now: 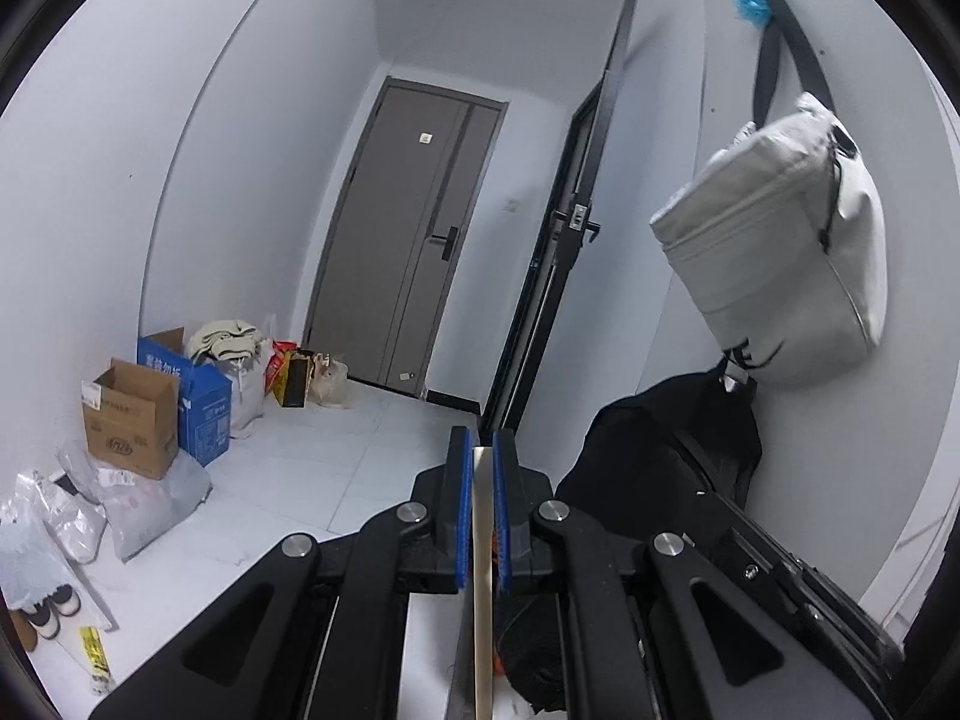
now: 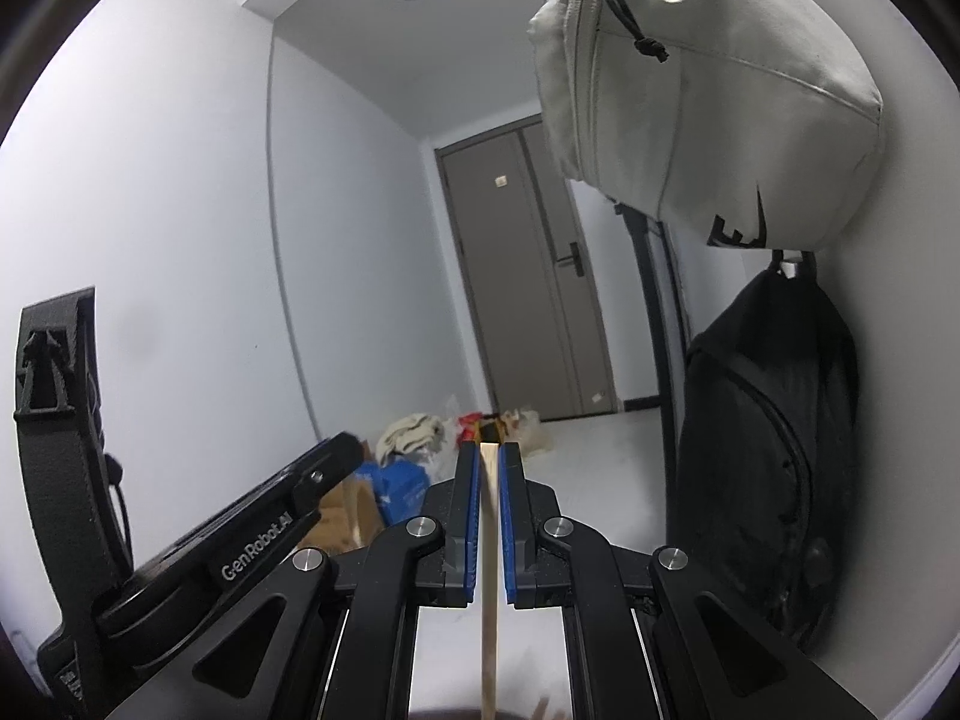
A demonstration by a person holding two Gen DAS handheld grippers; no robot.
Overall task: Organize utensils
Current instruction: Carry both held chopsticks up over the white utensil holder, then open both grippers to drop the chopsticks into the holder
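Left wrist view looks along the left tool (image 1: 480,444), whose blue-padded jaws are drawn together on a thin, flat, pale metal strip (image 1: 482,540), apparently a utensil's handle, though its working end is out of sight. The strip stands on edge between the pads and runs back toward the camera, out of the bottom of the picture. Beyond it lie a white tiled floor (image 1: 360,456), a grey door (image 1: 414,228), and a heap along the left wall: a brown carton (image 1: 129,420), a blue box (image 1: 201,396) and plastic bags (image 1: 144,498). On the right wall a light grey bag (image 1: 786,252) hangs above a black backpack (image 1: 660,456).

Right wrist view shows the right tool (image 2: 489,447) likewise pressed closed on a slim, light wooden stick (image 2: 489,540), which may be a chopstick. It pokes a little past the fingertips and extends back below the frame. The other tool's black body sits at lower left of this view. The same grey bag (image 2: 708,90) hangs overhead to the right, with the black backpack (image 2: 768,450) under it against the wall.
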